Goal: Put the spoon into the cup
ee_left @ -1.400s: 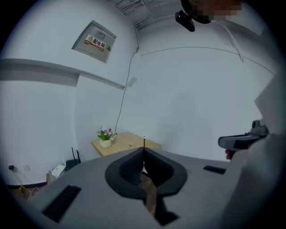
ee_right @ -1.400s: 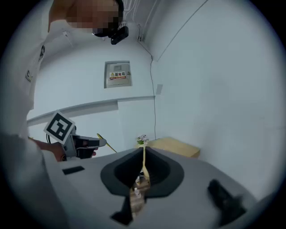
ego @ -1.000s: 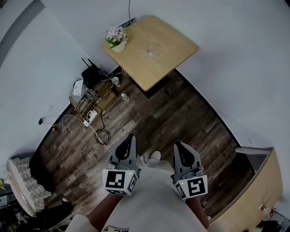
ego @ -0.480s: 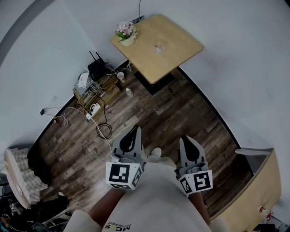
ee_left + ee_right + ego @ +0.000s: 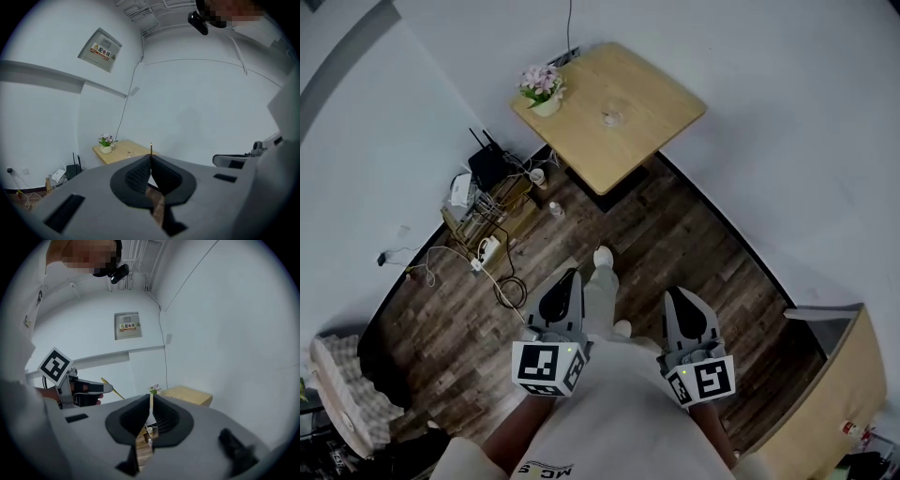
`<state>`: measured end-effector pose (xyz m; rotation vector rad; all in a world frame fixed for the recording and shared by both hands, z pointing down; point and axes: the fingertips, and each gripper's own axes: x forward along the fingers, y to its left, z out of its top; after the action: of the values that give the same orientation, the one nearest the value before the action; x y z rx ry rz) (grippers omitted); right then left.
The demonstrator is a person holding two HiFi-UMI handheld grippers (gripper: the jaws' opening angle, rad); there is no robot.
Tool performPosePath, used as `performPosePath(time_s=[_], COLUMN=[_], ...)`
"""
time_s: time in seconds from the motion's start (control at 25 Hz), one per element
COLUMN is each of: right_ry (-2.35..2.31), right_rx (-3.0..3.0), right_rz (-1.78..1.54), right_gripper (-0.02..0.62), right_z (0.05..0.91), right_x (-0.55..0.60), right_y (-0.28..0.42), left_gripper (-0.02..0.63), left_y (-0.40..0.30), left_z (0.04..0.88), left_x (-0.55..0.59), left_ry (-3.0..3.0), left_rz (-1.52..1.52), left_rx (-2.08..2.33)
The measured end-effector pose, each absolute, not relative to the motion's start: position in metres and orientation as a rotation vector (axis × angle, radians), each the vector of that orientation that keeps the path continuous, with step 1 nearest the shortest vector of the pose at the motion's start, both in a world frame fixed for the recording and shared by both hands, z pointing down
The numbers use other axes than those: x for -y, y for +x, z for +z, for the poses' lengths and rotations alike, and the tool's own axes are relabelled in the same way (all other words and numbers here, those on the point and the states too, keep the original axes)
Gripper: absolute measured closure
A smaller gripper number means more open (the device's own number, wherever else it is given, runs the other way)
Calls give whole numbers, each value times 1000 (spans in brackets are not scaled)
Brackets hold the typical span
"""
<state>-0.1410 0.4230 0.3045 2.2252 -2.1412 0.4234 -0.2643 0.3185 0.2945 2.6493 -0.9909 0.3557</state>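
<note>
A small clear cup (image 5: 612, 116) stands on the wooden table (image 5: 647, 84) at the far side of the room; I cannot make out a spoon beside it. In the left gripper view the table (image 5: 123, 151) shows small and distant. Both grippers are held low in front of the person's body, far from the table. My left gripper (image 5: 572, 277) is shut with its jaws pressed together (image 5: 151, 158) and nothing in them. My right gripper (image 5: 674, 296) is shut and empty too (image 5: 150, 399).
A pot of pink flowers (image 5: 542, 89) sits at the table's left corner. A router, a wire shelf and cables (image 5: 487, 187) lie by the left wall, and a bottle (image 5: 556, 208) stands on the wood floor. A wooden cabinet (image 5: 825, 375) is at the lower right. The person's foot (image 5: 602, 255) points toward the table.
The person has stepped: a foot now shows ahead of the grippers. The view swung a little, with the table shifting left. Both grippers stay shut and empty.
</note>
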Motion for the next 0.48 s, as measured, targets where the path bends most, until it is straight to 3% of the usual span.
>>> performPosePath(time_s=[0.48], right_ry=[2222], right_rx=[2084], right_rz=[421], right_gripper=[560], right_z=[297], right_x=[-268], right_y=[-53], left_gripper=[592], left_y=[-164], left_z=[295], left_x=[-163], left_ry=[2669], left_rz=[323], left_rx=[918])
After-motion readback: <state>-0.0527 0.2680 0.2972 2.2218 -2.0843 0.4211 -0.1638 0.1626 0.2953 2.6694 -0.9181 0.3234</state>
